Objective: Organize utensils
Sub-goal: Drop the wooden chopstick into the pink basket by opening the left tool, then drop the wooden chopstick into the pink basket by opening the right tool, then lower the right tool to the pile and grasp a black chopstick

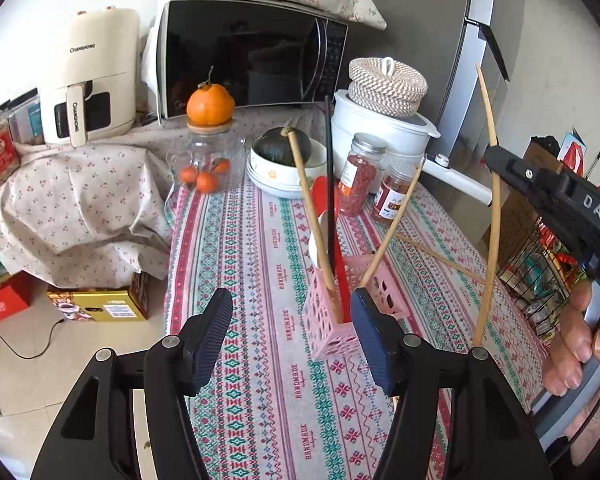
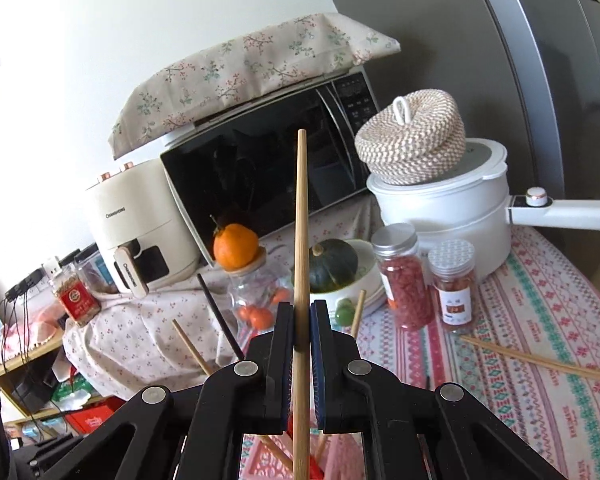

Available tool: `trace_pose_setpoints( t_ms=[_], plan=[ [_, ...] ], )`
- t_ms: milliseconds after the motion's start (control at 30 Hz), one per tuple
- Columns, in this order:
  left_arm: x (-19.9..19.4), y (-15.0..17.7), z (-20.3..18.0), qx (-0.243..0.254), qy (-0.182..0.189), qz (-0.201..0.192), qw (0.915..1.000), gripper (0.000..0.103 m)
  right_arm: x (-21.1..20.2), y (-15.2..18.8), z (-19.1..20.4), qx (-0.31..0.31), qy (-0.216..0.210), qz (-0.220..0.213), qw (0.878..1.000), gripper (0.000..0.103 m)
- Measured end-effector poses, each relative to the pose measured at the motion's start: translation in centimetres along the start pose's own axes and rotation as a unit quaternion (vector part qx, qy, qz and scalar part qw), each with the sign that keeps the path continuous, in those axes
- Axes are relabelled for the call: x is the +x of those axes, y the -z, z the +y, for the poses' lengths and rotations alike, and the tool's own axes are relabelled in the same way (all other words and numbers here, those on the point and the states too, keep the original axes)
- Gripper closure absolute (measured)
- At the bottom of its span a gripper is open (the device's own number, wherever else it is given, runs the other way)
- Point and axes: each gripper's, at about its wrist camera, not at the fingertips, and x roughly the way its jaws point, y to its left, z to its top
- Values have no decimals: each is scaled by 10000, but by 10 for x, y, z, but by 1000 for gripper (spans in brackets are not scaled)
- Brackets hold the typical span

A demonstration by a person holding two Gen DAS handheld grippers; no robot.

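The table (image 1: 260,320), under a patterned cloth, is carrying the work; the pink holder (image 1: 336,320) is standing toward its middle, just ahead of the left gripper.

Progress, as a judgement: the task is sitting past its midpoint. The holder is already containing at least 2 wooden chopsticks, 1 black chopstick (image 1: 330,176), a red utensil and what appears to be a white spoon. Remaining: 1 chopstick in hand and the loose chopsticks (image 2: 540,360) lying flat on the cloth toward the table's right edge, near the jars. Whether that is 1 piece or a pair, I cannot tell.

Containers, largest first:
- White pot (image 2: 440,208) at the far right corner, carrying a woven lidded basket (image 2: 412,140); contents hidden.
- Bowl (image 1: 284,180) at the far edge, holding a dark green squash.
- Glass jar (image 1: 208,160) beside it, holding small oranges, with 1 large orange sitting on its lid.
- 2 spice jars (image 2: 428,280) in front of the pot, both filled with red contents.

Grippers:
- Right gripper (image 2: 301,332) is clenching 1 held chopstick (image 2: 300,220) upright, above the holder's near side.
- Left gripper (image 1: 292,320) is standing released, nothing between its pads, the holder just beyond its right pad.
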Motion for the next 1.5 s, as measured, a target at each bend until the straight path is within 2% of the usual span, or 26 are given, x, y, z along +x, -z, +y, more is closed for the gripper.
trace_pose_setpoints(
  t_ms=[133, 500, 700, 733, 867, 1133, 1300, 1500],
  plan=[
    [1, 2, 16, -230, 83, 182, 9995, 39, 19, 0, 12, 60, 287, -209, 9994, 96],
    [3, -2, 33, -429, 183, 264, 9986, 38, 74, 19, 25, -206, 1205, -496, 9913, 96],
    [6, -4, 32, -447, 229, 287, 9983, 38, 75, 26, 17, -43, 1241, -430, 9913, 94],
    [7, -4, 32, -444, 231, 307, 9983, 37, 73, 25, 16, -12, 1184, -374, 9923, 89],
    [13, -3, 30, -459, 221, 400, 9979, 34, 62, 17, 7, 130, 915, -191, 9955, 43],
    [23, 2, 21, -459, 266, 650, 9965, 29, 30, 1, -31, 470, 1034, 258, 9932, 20],
    [28, 7, 15, -439, 318, 774, 9955, 26, 16, 8, -62, 483, 1303, 722, 9877, 14],
    [32, 15, 5, -299, 339, 927, 9947, 19, 7, 29, -101, 839, 1469, 1286, 9772, 11]
  ],
)
